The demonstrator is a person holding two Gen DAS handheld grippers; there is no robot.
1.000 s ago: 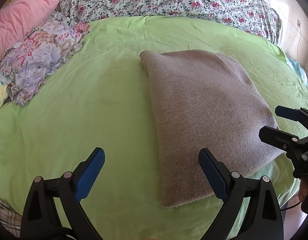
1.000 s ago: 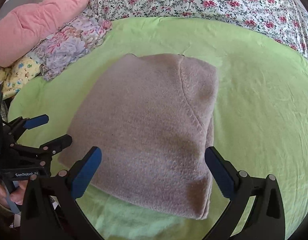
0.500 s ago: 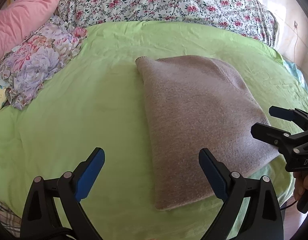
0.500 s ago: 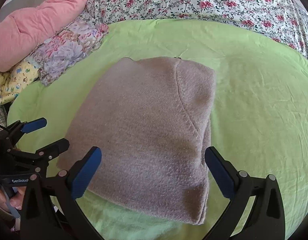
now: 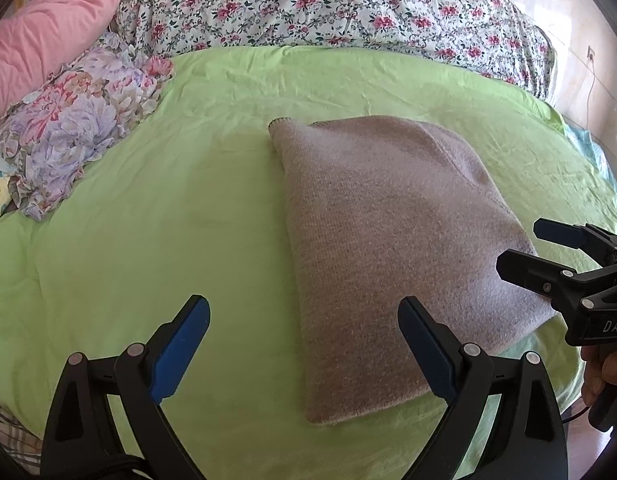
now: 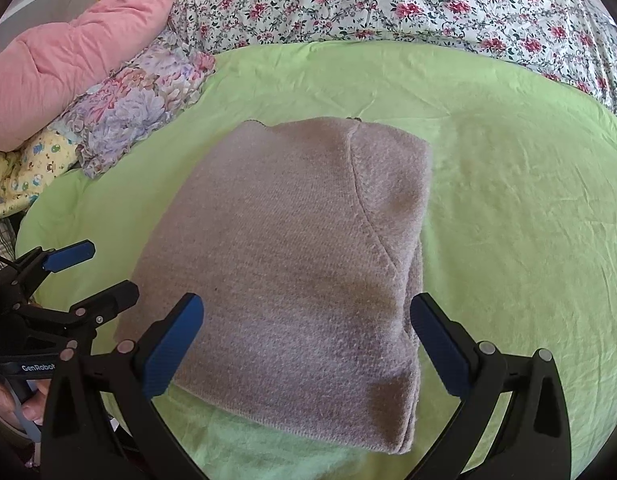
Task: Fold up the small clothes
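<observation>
A folded grey-beige knit garment (image 5: 388, 240) lies flat on the green sheet (image 5: 168, 220); it also shows in the right wrist view (image 6: 292, 260). My left gripper (image 5: 304, 344) is open and empty, held above the garment's near left edge. My right gripper (image 6: 308, 344) is open and empty, above the garment's near edge. The right gripper shows at the right of the left wrist view (image 5: 548, 252). The left gripper shows at the left of the right wrist view (image 6: 88, 272).
A flowered purple-pink cloth (image 5: 72, 128) lies bunched at the left. A pink quilt (image 6: 68, 68) and a rose-print cover (image 5: 328, 4) lie along the back. A yellow printed cloth (image 6: 32, 168) is at the far left. The bed edge runs near the grippers.
Both grippers have drawn back and up a little from the garment, which sits slightly farther away in both views. Both stay open; the garment has not moved on the sheet.
</observation>
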